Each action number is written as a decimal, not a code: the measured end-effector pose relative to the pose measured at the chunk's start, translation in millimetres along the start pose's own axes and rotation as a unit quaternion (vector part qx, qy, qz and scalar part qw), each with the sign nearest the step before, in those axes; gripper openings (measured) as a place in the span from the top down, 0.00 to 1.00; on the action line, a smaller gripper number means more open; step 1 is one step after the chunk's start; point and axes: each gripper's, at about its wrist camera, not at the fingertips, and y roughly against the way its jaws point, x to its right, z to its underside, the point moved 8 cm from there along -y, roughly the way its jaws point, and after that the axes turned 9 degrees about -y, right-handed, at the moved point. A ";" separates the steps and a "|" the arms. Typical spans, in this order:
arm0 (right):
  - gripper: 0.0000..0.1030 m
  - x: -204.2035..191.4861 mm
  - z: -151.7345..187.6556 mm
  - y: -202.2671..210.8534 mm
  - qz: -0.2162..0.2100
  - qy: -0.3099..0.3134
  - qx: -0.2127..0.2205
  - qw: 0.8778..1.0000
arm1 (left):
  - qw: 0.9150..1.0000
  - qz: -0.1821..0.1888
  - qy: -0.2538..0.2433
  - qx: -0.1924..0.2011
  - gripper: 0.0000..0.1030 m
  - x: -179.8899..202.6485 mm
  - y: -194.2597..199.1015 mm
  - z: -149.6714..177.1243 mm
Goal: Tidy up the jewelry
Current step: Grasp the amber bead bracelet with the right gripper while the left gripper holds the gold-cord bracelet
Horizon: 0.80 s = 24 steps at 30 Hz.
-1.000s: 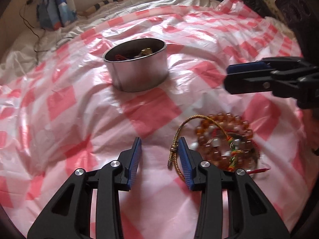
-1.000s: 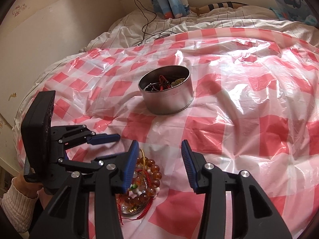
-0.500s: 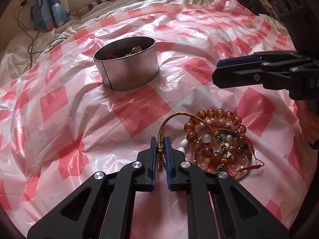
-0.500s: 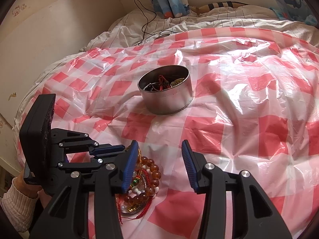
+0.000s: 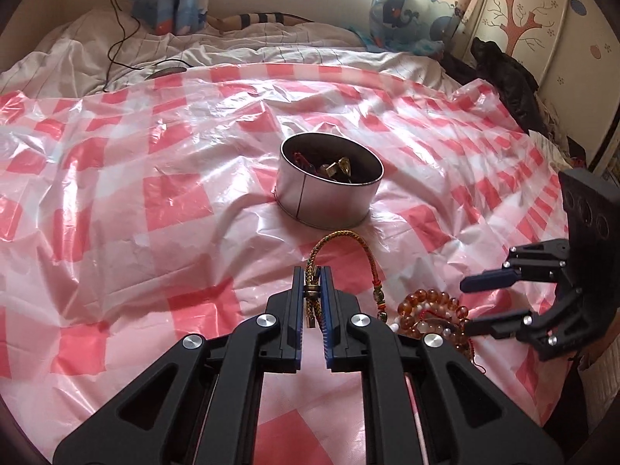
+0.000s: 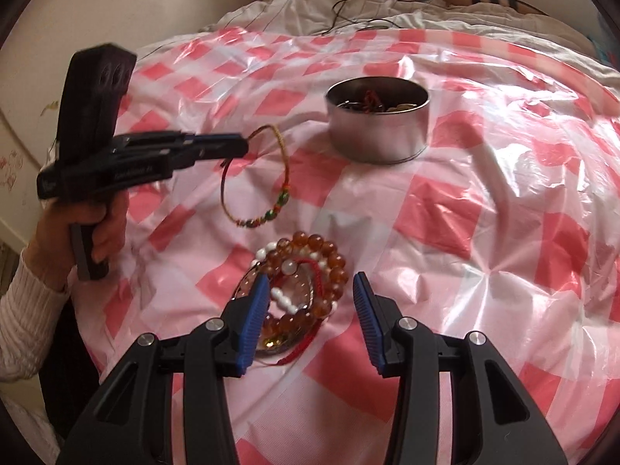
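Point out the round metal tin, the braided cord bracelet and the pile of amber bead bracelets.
metal tin (image 5: 329, 203), left wrist view, front wall.
braided cord bracelet (image 6: 285, 159), right wrist view, right side of loop.
amber bead bracelets (image 6: 333, 263), right wrist view, outer amber beads.

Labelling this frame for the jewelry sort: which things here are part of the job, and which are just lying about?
Job:
- braided cord bracelet, clamped in the left tongs
- metal tin, jewelry already in it
- bead bracelets heaped on a small dish
- right tongs, open over that heap

Lying about:
- checked plastic sheet
- black cable
- patterned curtain
- dark clothes
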 end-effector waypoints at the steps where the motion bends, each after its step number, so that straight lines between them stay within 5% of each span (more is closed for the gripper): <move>1: 0.57 -0.2 1.3 -0.3 -0.002 0.002 -0.002 1.000 | 1.000 0.000 0.001 0.001 0.93 -1.3 0.4 -0.5; 10: 0.58 6.7 6.8 -16.6 0.011 -0.015 -0.023 1.000 | 1.000 -0.006 -0.005 -0.006 0.93 -1.4 -1.6 2.4; 14: 0.86 3.7 4.9 -16.2 0.005 -0.010 -0.016 1.000 | 1.000 -0.009 -0.003 -0.010 0.93 -2.9 -3.8 3.1; 24: 0.88 6.4 -28.9 31.2 -0.084 -0.064 0.088 0.991 | 1.000 -0.009 -0.004 -0.010 0.93 -2.5 -4.0 3.3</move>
